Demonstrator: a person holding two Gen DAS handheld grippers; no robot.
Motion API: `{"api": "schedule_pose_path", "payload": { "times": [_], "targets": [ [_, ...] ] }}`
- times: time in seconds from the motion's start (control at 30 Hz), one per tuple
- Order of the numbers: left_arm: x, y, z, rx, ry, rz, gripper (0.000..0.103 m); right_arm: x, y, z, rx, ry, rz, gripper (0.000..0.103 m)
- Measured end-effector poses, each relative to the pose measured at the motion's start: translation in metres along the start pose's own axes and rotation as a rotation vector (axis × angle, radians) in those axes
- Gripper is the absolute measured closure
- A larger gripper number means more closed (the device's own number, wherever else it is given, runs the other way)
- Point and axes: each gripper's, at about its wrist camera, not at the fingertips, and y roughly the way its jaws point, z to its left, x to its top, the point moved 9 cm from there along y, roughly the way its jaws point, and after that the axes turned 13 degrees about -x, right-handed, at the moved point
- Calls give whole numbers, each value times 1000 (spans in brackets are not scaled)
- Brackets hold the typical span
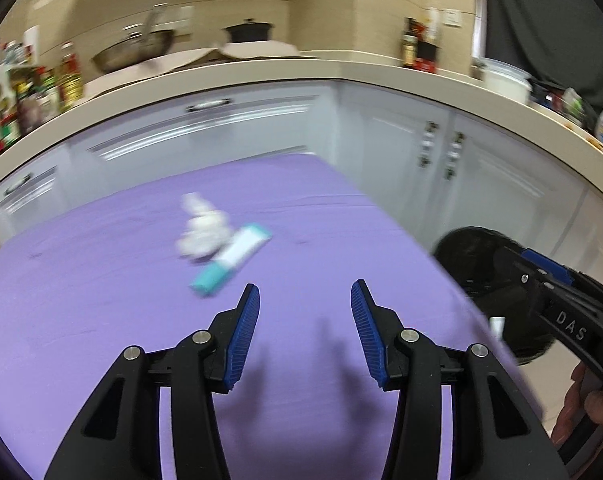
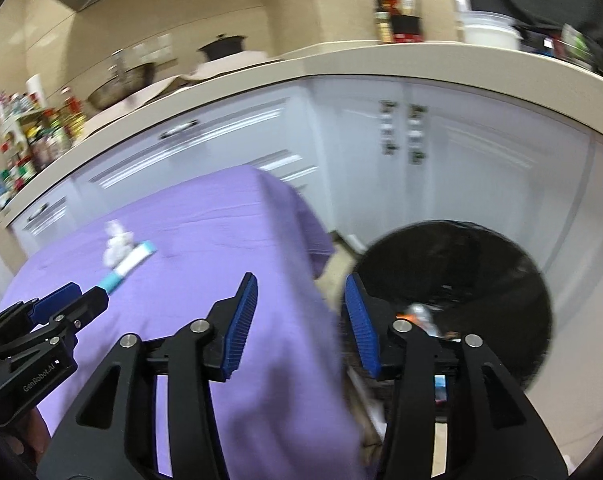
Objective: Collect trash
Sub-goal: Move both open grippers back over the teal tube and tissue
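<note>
A crumpled white tissue (image 1: 203, 232) and a teal-and-white tube (image 1: 231, 260) lie touching each other on the purple tablecloth (image 1: 101, 320), toward its far side. The left gripper (image 1: 305, 300) hangs above the cloth nearer the camera, jaws parted with nothing between them. The right gripper (image 2: 301, 298) straddles the table's right edge, its jaws likewise apart and empty. Just beside that edge stands a black trash bin (image 2: 481, 264) with scraps inside. White cabinets (image 1: 261, 120) run behind.
</note>
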Motion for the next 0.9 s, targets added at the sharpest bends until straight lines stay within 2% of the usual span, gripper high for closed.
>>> {"api": "schedule_pose_path", "payload": {
  "times": [0.43, 0.67, 0.9],
  "targets": [
    [-22, -49, 130, 162, -128, -21, 55, -5, 11, 152, 157, -145, 50, 57],
    [-32, -63, 170, 201, -175, -23, 55, -13, 30, 204, 176, -182, 106, 56],
    [-35, -67, 191, 203, -209, -22, 55, -19, 57, 226, 136, -190, 185, 55]
  ]
}}
